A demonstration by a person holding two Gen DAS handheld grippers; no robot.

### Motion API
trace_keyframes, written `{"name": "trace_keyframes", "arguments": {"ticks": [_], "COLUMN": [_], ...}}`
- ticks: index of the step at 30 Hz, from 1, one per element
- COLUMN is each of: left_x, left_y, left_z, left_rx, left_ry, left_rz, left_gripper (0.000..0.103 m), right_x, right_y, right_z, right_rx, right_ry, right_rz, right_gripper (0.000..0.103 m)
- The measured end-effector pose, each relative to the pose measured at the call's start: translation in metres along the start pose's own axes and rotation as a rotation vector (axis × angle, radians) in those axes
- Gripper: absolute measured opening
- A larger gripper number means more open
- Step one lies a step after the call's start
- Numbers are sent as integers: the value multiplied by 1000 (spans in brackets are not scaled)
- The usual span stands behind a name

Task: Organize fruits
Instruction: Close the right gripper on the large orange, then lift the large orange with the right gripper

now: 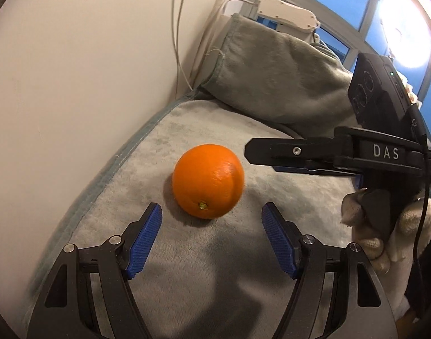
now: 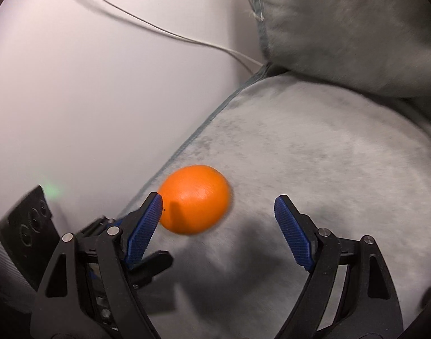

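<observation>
Big pale wall (image 1: 82,65) fills the left side, w/ thin cables (image 1: 177,42) running down it. Grey fleece blanket (image 1: 187,268) covers the surface I'm working over; a cushion (image 1: 271,76) in the same grey fleece sits at the far end, and a white plastic device (image 1: 286,14) is behind it by the window (image 1: 356,5).

The orange (image 1: 208,181) lies on the blanket, near the wall-side edge, stem dimple facing me in the left wrist view.

My left hand-held gripper (image 1: 212,214): jaws wide apart, nothing betw. them, blue pads (image 1: 146,243) bare. Orange sits just past the tips, roughly centred on the gap, not touching either pad.

My right hand-held gripper (image 2: 218,207): also spread wide, holding nothing. In its own view the orange (image 2: 195,199) is just beyond the left blue pad (image 2: 143,231), which overlaps the fruit's edge; can't tell if it's actually touching, pic is motion-blurred. Right pad is well clear of the fruit.

From the left wrist view the right unit comes in from the right, its black finger level and pointing at the orange, tip close to the fruit but apart. My gloved right hand (image 1: 384,231) wraps its handle.
</observation>
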State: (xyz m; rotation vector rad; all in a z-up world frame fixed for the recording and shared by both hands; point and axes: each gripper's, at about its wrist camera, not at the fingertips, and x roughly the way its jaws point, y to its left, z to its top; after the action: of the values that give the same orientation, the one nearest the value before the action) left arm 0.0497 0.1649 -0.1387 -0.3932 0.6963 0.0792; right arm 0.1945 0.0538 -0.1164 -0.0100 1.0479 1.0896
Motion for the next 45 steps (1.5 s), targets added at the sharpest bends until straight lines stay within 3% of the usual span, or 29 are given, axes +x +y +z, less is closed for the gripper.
{"name": "trace_keyframes", "arguments": {"ticks": [11,14,16,26,45], "left_x": [14,16,17,25,12], "left_y": [5,7,9,12,-5], "left_z": [5,7,7,8,9], "left_rx": [-28,-36,-46,-61,-25], "left_ry": [51,57,65,93,46], "left_rz": [-22,-26,-36,-44,-21], "left_gripper": [71,66,64,56,56], "right_x": [25,29,28,26,4], "right_y": [6,8,9,8,19], "right_z": [5,5,4,3,-2], "right_rx": [22,22,21,15,-29], "right_ry": [43,51,58,63,11], "right_rz": [73,86,94,101,86], "right_gripper": [79,79,71,65,64]}}
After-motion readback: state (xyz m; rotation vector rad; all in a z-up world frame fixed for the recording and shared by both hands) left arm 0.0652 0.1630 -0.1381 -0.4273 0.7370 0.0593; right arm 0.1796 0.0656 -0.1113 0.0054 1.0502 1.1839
